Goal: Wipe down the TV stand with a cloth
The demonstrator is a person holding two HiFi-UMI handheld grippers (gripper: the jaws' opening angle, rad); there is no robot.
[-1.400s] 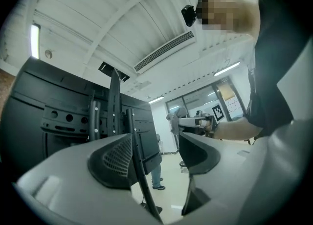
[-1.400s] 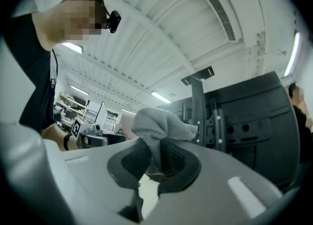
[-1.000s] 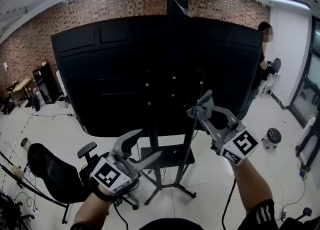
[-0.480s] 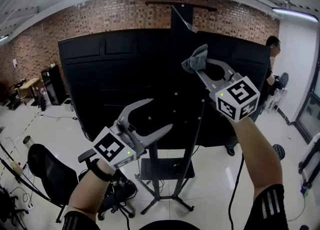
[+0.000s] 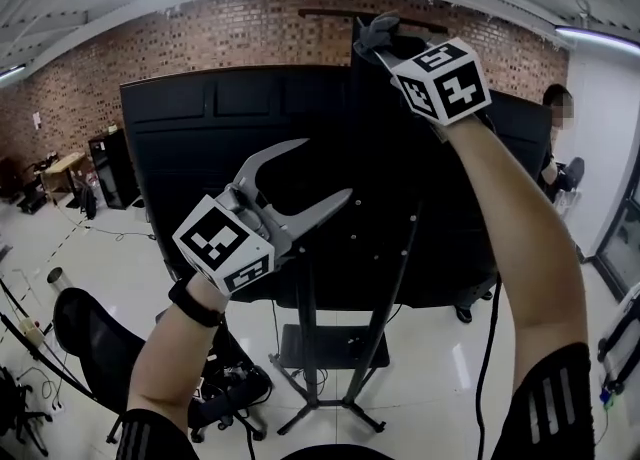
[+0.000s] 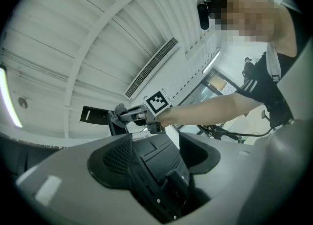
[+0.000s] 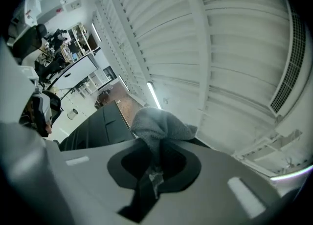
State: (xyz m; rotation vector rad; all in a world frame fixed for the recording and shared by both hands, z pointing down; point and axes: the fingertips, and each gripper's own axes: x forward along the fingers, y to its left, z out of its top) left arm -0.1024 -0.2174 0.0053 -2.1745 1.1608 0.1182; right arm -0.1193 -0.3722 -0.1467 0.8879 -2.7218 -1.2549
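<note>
**Q:** What does the head view show?

**A:** A large television [image 5: 200, 168] seen from behind, mounted on a black TV stand [image 5: 330, 346], with a brick wall [image 5: 150, 48] beyond it. The right gripper [image 5: 380, 40] is raised high on an outstretched arm. It pinches a grey cloth [image 5: 371, 28] at the top of the stand's central mast. The left gripper [image 5: 328, 170] hangs lower, in front of the screen's back. Its jaws are spread wide, with nothing between them. An office chair [image 5: 95, 338] sits at lower left.

**Q:** And the left gripper view?

**A:** It looks up towards a white ribbed ceiling [image 6: 98, 33]. This gripper's own jaws stand apart and empty. Past them, the other gripper holds the cloth just beside the mast's black top piece. Whether the cloth touches it cannot be told.

**Q:** The right gripper view?

**A:** Its jaws are closed on a bunched fold of the cloth, which bulges out above them. The dark back of the television slopes away to the left.

**Q:** How far along is the wiping?

**A:** It appears to be at its start. The cloth is in hand and at the stand's highest point. No view shows any part as wiped. The mast below, the two legs and the low shelf all seem left to do.
</note>
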